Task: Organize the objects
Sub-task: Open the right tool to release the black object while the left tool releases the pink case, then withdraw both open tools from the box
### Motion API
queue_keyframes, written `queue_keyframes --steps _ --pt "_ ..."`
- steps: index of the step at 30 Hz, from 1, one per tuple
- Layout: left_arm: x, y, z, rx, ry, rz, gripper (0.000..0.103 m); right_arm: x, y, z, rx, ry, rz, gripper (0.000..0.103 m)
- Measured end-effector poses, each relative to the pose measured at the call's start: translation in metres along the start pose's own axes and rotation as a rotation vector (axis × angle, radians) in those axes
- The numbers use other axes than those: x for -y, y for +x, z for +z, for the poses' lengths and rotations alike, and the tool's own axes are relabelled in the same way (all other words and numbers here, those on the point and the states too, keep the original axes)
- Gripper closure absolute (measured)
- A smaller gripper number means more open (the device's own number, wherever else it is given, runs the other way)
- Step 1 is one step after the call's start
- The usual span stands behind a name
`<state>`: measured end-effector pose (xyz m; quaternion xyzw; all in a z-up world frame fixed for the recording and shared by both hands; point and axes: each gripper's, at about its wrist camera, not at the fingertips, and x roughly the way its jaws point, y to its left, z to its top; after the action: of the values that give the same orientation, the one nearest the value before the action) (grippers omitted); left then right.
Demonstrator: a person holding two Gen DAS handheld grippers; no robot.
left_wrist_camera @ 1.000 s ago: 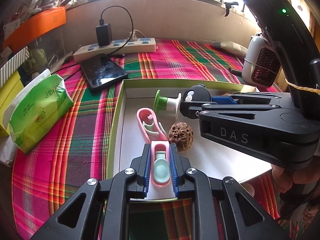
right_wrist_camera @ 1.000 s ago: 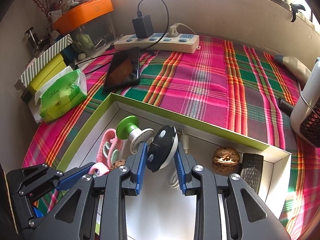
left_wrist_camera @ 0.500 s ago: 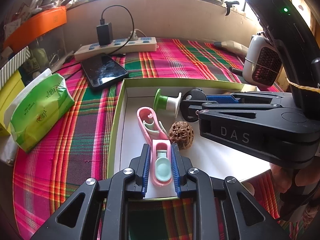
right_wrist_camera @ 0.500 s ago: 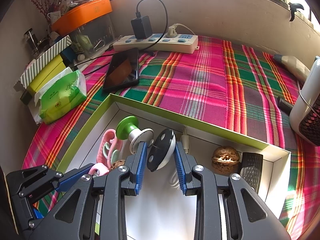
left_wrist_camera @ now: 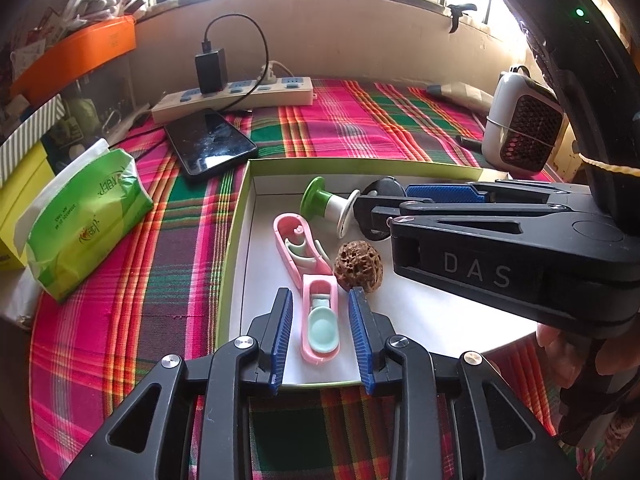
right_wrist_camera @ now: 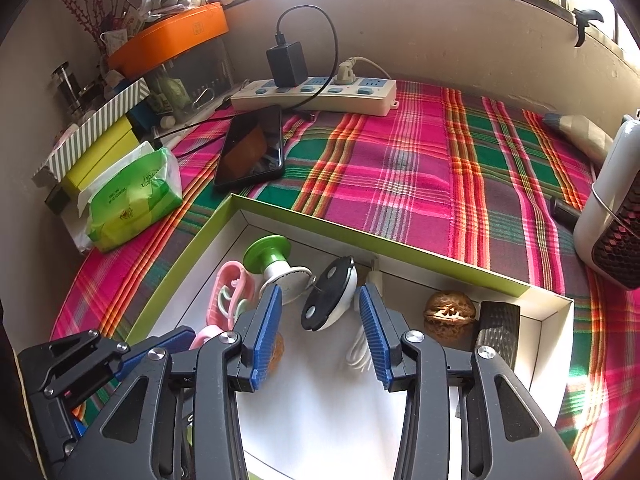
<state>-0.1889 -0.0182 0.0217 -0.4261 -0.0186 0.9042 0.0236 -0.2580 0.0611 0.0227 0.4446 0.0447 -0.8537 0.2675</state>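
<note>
Left gripper [left_wrist_camera: 320,332]: jaws opening – one pink clipper [left_wrist_camera: 320,322] lies free between them in the box [left_wrist_camera: 236,232]
Right gripper [right_wrist_camera: 318,336]: opening too, one black-and-white disc [right_wrist_camera: 330,300] loose between
Pink clippers: two – second [left_wrist_camera: 298,248] just ahead
Walnuts: two [right_wrist_camera: 450,314] [left_wrist_camera: 358,260]

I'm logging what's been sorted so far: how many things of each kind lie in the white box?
Pink clippers: 2
Walnuts: 2
Green-and-white spool: 1
Black-and-white disc: 1
White cable: 1
Black textured block: 1
Total: 8
</note>
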Motion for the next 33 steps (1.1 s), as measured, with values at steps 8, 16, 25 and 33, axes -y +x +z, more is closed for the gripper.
queue_keyframes --steps 8,16,25,33 --pt "0.003 -0.01 -0.002 0.01 0.003 -0.002 0.075 0.0 -0.012 -0.003 0.026 0.015 -0.002 0.057" --pt "0.004 -0.02 -0.004 0.027 0.005 -0.002 0.075 0.002 -0.026 -0.009 0.051 0.04 -0.004 0.056" --pt "0.005 -0.035 -0.01 0.051 0.006 -0.001 0.075 -0.001 -0.044 -0.021 0.081 0.052 -0.022 0.056" --pt "0.008 -0.046 -0.017 0.061 0.016 -0.011 0.075 -0.004 -0.064 -0.035 0.114 0.065 -0.03 0.056"
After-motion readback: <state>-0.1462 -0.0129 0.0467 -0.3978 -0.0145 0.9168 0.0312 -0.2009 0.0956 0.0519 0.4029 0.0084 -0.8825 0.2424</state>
